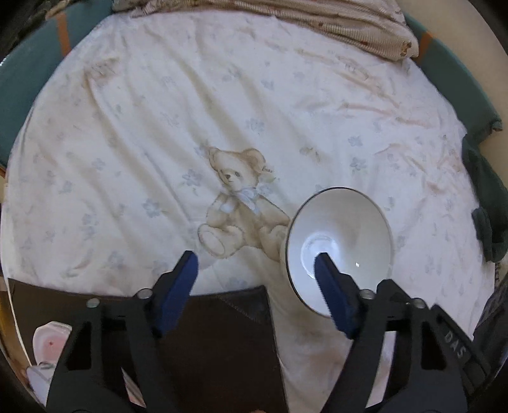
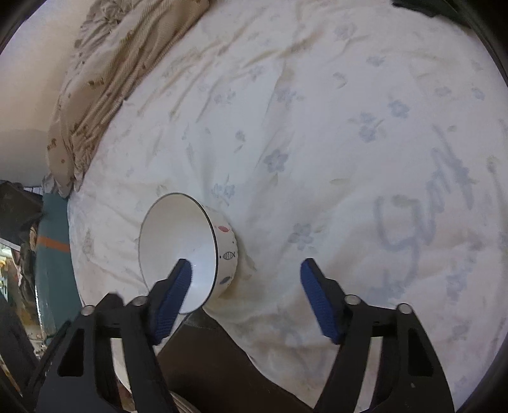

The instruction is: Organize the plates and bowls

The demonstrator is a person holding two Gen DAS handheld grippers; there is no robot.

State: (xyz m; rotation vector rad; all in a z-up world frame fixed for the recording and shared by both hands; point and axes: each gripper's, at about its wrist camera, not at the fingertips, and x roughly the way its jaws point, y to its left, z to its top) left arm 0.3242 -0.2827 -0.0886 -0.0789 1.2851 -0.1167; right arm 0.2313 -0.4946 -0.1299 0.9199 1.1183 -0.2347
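A white bowl with a dark rim sits on a bed covered by a pale floral sheet with a teddy bear print. It also shows in the right wrist view, with small fish drawings on its outer wall. My left gripper is open and empty; its right finger lies in front of the bowl's inside. My right gripper is open and empty; its left finger overlaps the bowl's near rim. I see no plates.
A folded beige patterned blanket lies at the bed's far edge; it also shows in the right wrist view. A dark brown surface lies below the grippers. Dark green cloth hangs at the right. A teal mattress edge borders the sheet.
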